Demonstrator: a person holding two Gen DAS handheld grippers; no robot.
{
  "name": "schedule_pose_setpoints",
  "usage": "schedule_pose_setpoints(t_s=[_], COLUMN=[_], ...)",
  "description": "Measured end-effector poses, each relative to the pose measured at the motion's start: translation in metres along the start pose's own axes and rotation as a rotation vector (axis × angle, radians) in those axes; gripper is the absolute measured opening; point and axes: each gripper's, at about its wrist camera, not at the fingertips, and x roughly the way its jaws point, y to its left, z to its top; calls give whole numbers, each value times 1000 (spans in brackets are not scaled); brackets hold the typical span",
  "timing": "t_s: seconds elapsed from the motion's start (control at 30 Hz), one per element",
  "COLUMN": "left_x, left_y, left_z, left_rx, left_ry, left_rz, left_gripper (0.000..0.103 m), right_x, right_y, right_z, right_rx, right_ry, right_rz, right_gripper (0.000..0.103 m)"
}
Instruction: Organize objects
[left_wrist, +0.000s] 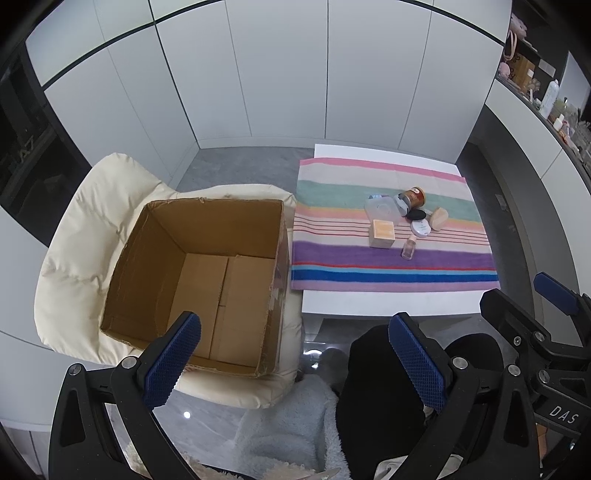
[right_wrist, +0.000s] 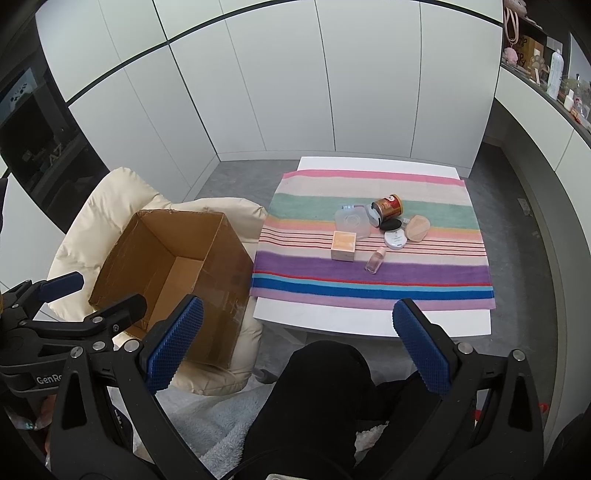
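Note:
A cluster of small items lies on a striped towel: an orange box, a clear lidded container, a brown jar on its side, a white round compact, a tan puff and a small pink bottle. An open, bare cardboard box sits on a cream cushioned chair to the towel's left. My left gripper hangs open above the box's near right corner. My right gripper is open over the person's knees, short of the table.
The towel covers a low white table. White cabinet doors stand behind it. A cluttered shelf runs along the right wall. The person's dark-trousered legs and a fluffy pale rug lie below the grippers.

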Motion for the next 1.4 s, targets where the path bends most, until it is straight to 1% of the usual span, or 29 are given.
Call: schedule_pose_setpoints(t_s=[0.47, 0.6, 0.77, 0.93, 1.13, 1.33, 1.4], left_x=[0, 3, 4, 11, 28, 49, 52], left_y=[-2, -6, -17, -32, -57, -88, -98], left_z=[1, 1, 3, 6, 11, 20, 23], left_rx=[4, 2, 2, 4, 17, 44, 52], left_ry=[-1, 6, -12, -10, 14, 54, 50], left_rz=[8, 8, 23, 5, -16, -77, -85], left_gripper=[102, 102, 102, 102, 102, 102, 102], right_x=[2, 2, 3, 5, 11, 17, 19], right_y=[-1, -4, -12, -28, -53, -84, -94], right_z=[-1, -2, -3, -2, -2, 1, 2], right_rx=[0, 1, 8, 27, 42, 42, 47], right_ry=[7, 11, 8, 9, 13, 26, 27], right_rz=[4, 7, 3, 5, -19, -36, -42], right_gripper=[103, 103, 103, 103, 103, 103, 103])
